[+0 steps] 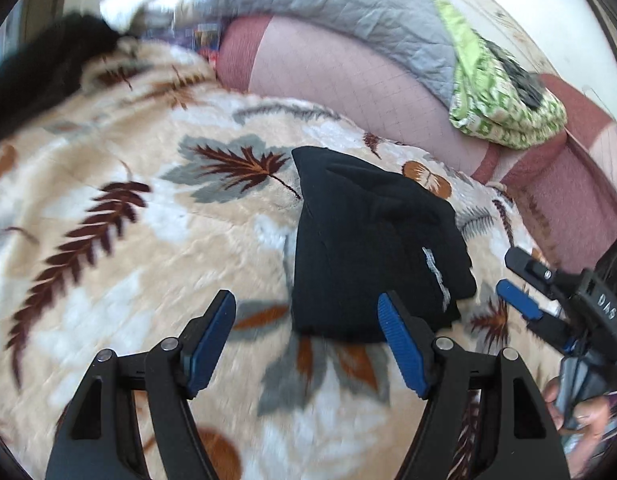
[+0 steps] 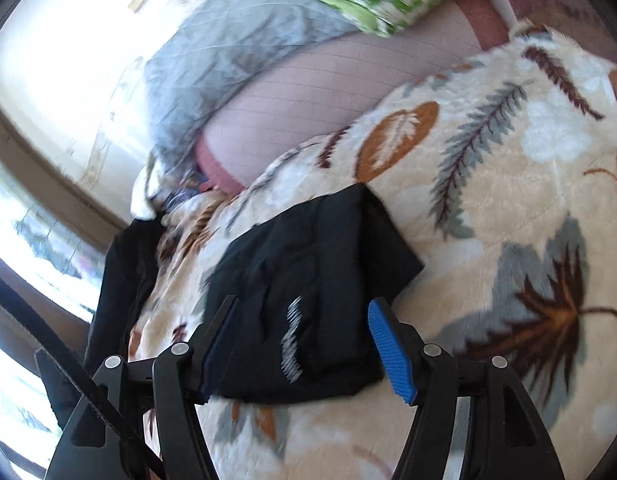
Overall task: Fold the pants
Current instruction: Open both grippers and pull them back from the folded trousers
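The black pants [image 1: 364,240] lie folded into a compact bundle on the leaf-patterned blanket [image 1: 148,240], a white logo facing up. They also show in the right wrist view [image 2: 308,280]. My left gripper [image 1: 308,340] is open and empty, just in front of the bundle's near edge. My right gripper [image 2: 304,344] is open, its fingers either side of the bundle's near edge, holding nothing. The right gripper also shows at the right edge of the left wrist view [image 1: 520,280].
A pink mattress edge [image 1: 348,80] borders the blanket, with a grey quilt [image 1: 328,4] and a green patterned cloth [image 1: 504,108] on it. Another black garment [image 1: 40,68] lies at the far left [image 2: 124,276]. A window is on the left of the right wrist view.
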Demonstrator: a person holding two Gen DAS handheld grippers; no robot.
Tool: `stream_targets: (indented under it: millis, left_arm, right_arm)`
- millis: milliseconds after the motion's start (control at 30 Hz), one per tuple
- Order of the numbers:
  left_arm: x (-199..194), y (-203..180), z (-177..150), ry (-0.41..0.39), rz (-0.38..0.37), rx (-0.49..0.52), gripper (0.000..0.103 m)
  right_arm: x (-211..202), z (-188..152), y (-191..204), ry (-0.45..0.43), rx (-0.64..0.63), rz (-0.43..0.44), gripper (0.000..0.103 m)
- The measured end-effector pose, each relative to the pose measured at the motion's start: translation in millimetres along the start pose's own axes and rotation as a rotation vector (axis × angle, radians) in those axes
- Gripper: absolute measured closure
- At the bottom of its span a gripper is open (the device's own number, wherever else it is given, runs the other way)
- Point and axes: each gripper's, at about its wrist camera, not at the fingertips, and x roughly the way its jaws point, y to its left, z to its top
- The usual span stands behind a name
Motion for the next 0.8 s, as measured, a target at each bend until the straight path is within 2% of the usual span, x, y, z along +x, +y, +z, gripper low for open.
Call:
stream_targets:
  millis: [67,267,300,400,433,533,700,800]
  left_arm:
    - [-19.6,-3.5,-15.0,-0.046,0.026,0.021,0.022]
    - [-59.5,-4.7,-54.2,-0.128,0.095,0.027,0.017]
    - [-67.7,-6.2,-61.8,-0.164,0.123,0.033,0.016]
    - [-86.0,-11.2,-75.6,-0.256,0.182,0.056,0.002]
    - [-93.7,-12.8,-80.6,-0.293,0.195,0.065,0.002]
    - [-106.9,-16.5,-87.1,-0.355,0.21,0.076,0.001]
    - [-118.6,-17.2,-87.9,-0.414,0.24,0.087,0.0]
    - [-128.1,-18.4,-92.8,-0.494,0.31,0.098,0.0]
  right_arm:
    - [-14.5,-17.4,9.9,-0.011,-0.038,-0.014,0.023]
    - [-33.1,-76.1,11.6,0.032,-0.065,-0.062,0.023]
    - [-35.0,-85.6,9.8,0.039,-0.067,-0.08,0.023]
    - [-40.6,-108.5,8.6,0.046,-0.087,-0.131,0.023]
    - [-43.1,-115.9,9.3,0.043,-0.101,-0.152,0.023]
    - [-49.8,-128.2,12.5,0.02,-0.136,-0.199,0.023]
    - [-58.2,-135.6,16.2,-0.025,-0.187,-0.252,0.023]
    - [-60.9,-135.7,15.7,-0.037,-0.19,-0.261,0.022]
